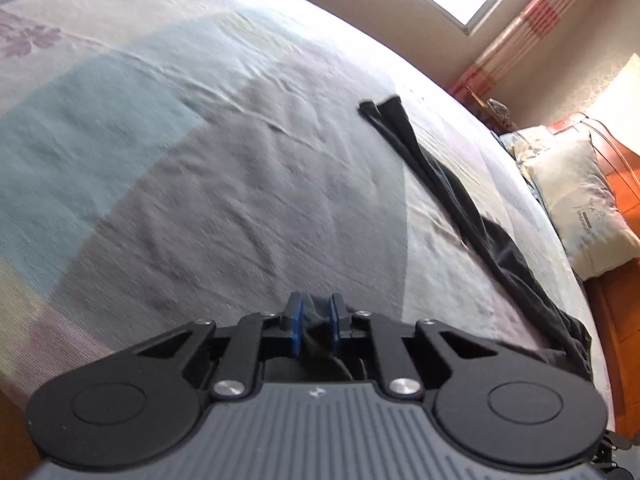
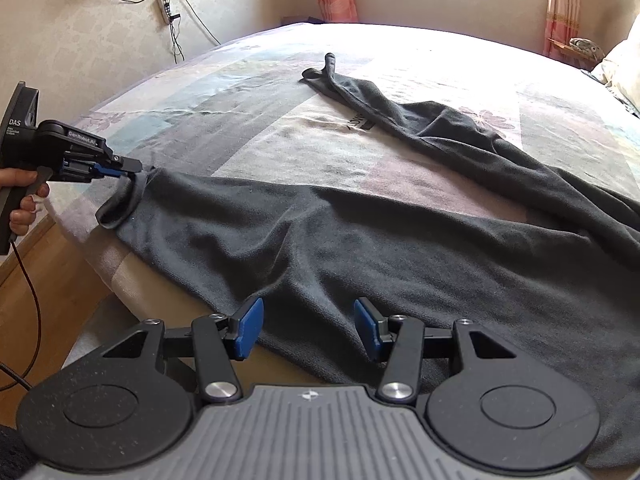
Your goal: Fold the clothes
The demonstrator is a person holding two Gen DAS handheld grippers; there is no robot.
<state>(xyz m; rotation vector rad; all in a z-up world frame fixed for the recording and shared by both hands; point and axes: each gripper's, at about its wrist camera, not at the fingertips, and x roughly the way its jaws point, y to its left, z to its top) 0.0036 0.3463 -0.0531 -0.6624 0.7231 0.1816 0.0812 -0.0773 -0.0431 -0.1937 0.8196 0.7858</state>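
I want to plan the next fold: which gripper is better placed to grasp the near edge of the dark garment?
Right. The right gripper is open over the dark garment; the left gripper already clamps its far end.

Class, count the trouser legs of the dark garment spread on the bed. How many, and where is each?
2. One trouser leg runs to the bed's near-left edge, its cuff pinched in the left tongs. The other trouser leg stretches toward the window, cuff lying free.
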